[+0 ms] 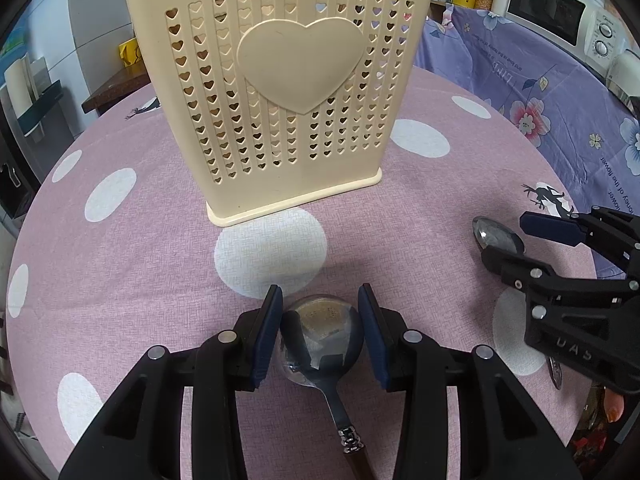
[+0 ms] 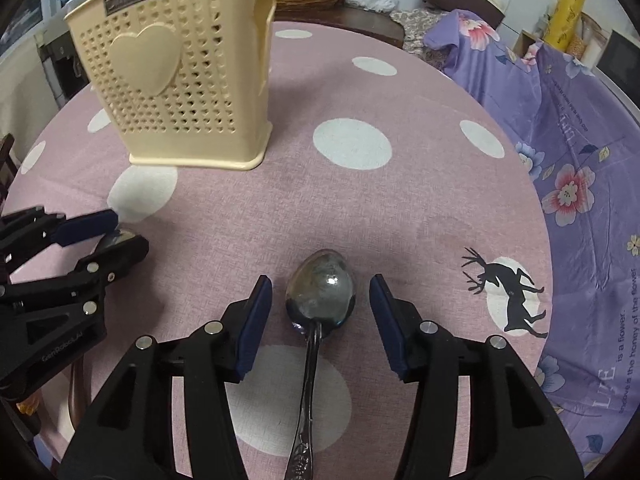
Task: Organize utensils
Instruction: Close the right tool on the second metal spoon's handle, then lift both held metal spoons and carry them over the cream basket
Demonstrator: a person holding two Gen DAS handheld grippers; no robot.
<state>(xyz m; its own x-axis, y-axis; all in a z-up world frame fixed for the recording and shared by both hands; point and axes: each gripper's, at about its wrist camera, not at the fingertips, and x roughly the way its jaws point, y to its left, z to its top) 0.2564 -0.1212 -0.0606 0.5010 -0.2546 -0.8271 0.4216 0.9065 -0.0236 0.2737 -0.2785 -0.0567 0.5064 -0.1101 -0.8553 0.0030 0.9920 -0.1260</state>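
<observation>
Left wrist view: the left hand-held gripper [image 1: 320, 332] is nearest, its two blue pads pressed against either side of the bowl of a brown-handled spoon [image 1: 320, 336], so it is grasping that spoon. The spoon's handle runs back toward the camera. Beyond it a cream utensil holder [image 1: 276, 92] with heart-shaped holes stands upright on the counter [image 1: 140, 272], which is covered by a pink cloth with white dots. At the right edge the right hand-held gripper [image 1: 508, 240] reaches in, with a metal spoon [image 1: 498, 236] between its fingers.

Right wrist view: the right hand-held gripper [image 2: 320, 312] is released; its pads stand clear on both sides of the metal spoon [image 2: 320, 296], which lies flat on the counter [image 2: 400, 208], bowl pointing away and patterned handle toward the camera. The utensil holder [image 2: 180, 80] stands far left, well apart from this spoon. The left hand-held gripper [image 2: 116, 232] shows at the left edge, near the holder's base.
</observation>
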